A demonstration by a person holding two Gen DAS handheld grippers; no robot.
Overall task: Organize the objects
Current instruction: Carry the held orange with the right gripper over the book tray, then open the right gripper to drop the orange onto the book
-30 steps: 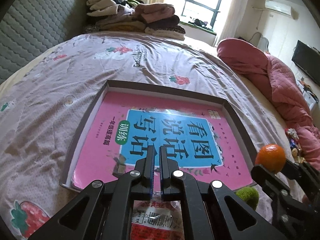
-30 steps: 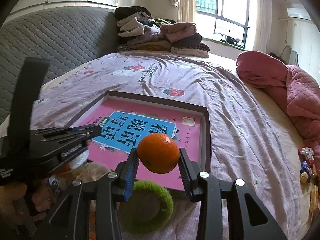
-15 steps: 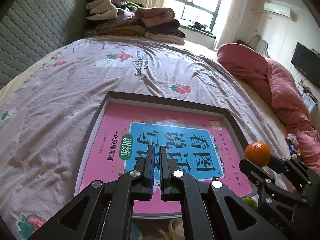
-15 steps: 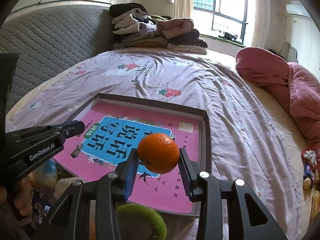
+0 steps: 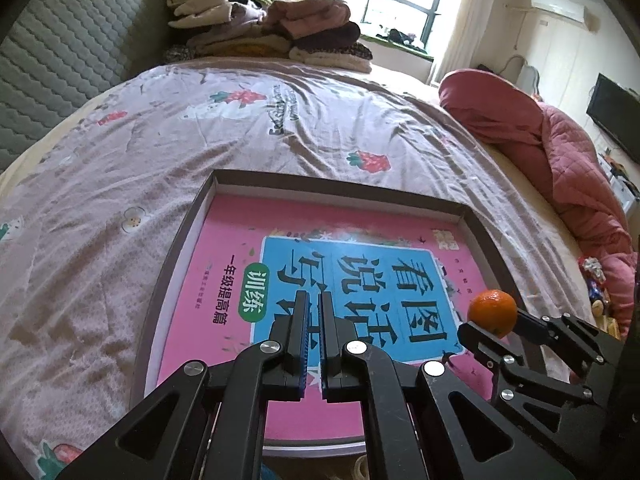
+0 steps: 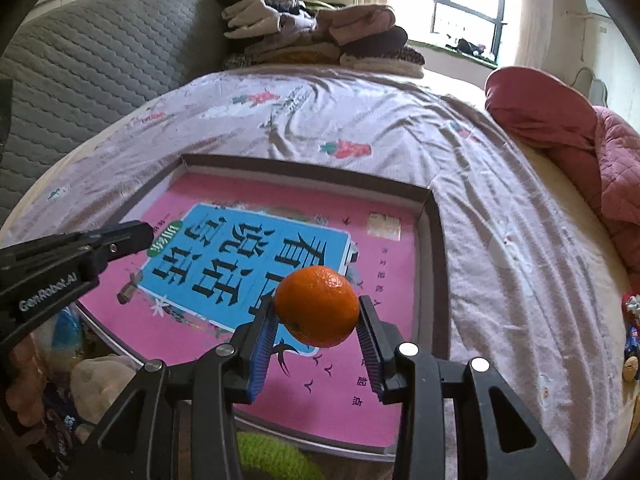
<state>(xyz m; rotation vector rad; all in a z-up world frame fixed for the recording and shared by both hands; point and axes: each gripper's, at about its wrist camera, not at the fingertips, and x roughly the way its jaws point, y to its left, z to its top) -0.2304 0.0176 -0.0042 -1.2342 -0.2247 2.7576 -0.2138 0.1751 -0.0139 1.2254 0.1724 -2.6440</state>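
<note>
A tangerine [image 6: 317,306] is clamped in the right hand-held gripper [image 6: 316,340], poised above the near right part of the shallow box [image 6: 434,264] and its pink workbook [image 6: 256,248]. The left hand-held gripper [image 5: 311,344] is closed, empty, farther left.

Folded clothes [image 5: 264,28], perhaps quilt [image 5: 560,160] beyond.

Orange [image 6: 316,306]: dimpled, slightly glossy peel.
Right gripper [image 6: 317,330]: matt black plastic fingers, ribbed blue pads, bright metal screw heads.
Left gripper [image 5: 313,344]: same matt black plastic, blue ridged pads.
Book [image 5: 360,280]: glossy pink paper cover with a blue panel.
Tray [image 5: 340,186]: matt brown card rim, white inner wall.
Bedsheet [image 5: 160,140]: soft printed cloth, creased.
Quilt [image 5: 560,148]: pink stitched cloth at the bed's right edge.
Headboard [image 6: 100,60]: grey quilted fabric.
</note>
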